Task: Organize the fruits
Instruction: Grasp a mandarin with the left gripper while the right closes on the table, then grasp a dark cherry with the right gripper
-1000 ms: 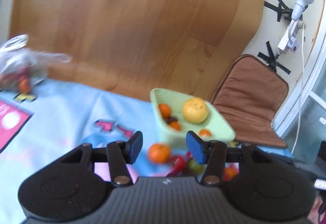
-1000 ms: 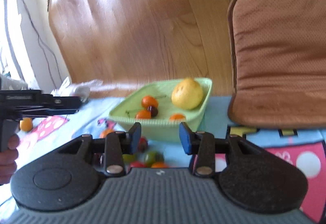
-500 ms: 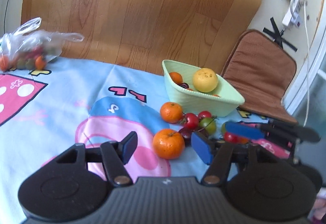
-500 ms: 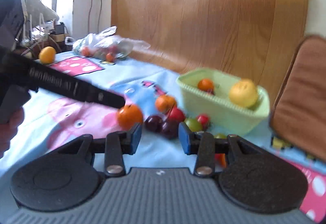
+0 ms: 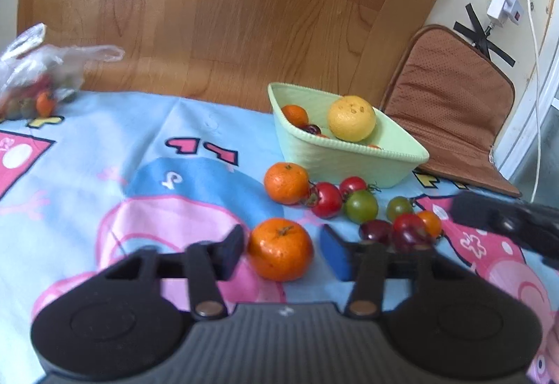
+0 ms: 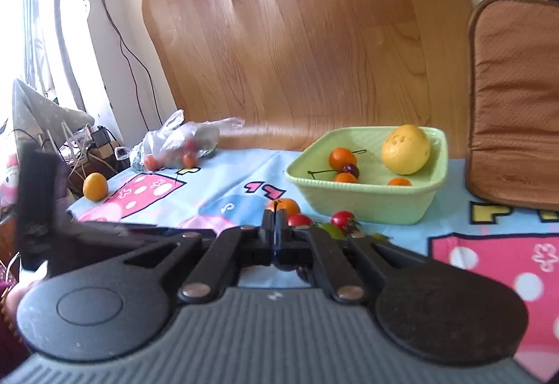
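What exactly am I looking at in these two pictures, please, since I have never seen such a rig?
A person holds a two-fingered gripper in each hand; each picture comes from a camera looking along the fingers. On the cartoon cloth lie loose tomatoes and a green basket with a yellow fruit. The left gripper has just been closing around a tangerine, with a gap showing at one finger. The right gripper is shut; I see nothing held.

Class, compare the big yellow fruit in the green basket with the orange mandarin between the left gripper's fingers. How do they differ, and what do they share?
The yellow fruit is pale yellow; the mandarin is deep orange. The yellow fruit sits inside the green basket; the mandarin lies on the cloth between the fingers of the left gripper. The mandarin shows a green stem scar; the yellow fruit shows dark blemishes. Both are round citrus.
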Demonstrator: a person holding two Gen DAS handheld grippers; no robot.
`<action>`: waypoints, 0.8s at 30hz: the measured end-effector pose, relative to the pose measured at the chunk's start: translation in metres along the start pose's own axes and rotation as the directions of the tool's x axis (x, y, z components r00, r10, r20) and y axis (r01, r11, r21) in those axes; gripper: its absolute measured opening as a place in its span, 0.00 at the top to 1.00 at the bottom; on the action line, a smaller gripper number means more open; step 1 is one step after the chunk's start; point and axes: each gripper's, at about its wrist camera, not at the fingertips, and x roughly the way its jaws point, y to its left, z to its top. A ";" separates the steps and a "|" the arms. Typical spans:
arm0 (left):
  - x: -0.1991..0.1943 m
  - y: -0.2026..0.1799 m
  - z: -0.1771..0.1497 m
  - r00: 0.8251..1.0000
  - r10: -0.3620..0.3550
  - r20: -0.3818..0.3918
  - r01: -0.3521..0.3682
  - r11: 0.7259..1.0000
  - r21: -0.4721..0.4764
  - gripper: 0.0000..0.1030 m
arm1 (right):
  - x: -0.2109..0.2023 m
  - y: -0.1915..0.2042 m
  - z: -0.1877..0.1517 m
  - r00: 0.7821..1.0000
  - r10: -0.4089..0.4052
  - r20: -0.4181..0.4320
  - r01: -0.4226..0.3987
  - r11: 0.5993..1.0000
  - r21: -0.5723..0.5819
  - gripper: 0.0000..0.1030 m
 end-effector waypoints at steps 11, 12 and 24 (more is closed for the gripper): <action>-0.029 -0.027 -0.023 0.993 -0.121 -0.007 0.121 0.993 0.000 0.60 | -0.030 -0.023 -0.041 0.986 -0.147 -0.081 0.147 0.989 -0.007 0.90; -0.030 -0.030 -0.025 0.992 -0.125 -0.010 0.125 0.992 0.001 0.60 | -0.034 -0.022 -0.042 0.982 -0.178 -0.066 0.176 0.984 -0.035 0.79; -0.025 -0.033 -0.041 0.992 -0.124 0.001 0.124 0.992 0.008 0.58 | 0.007 -0.006 -0.041 0.980 -0.167 -0.112 0.149 0.977 -0.153 0.48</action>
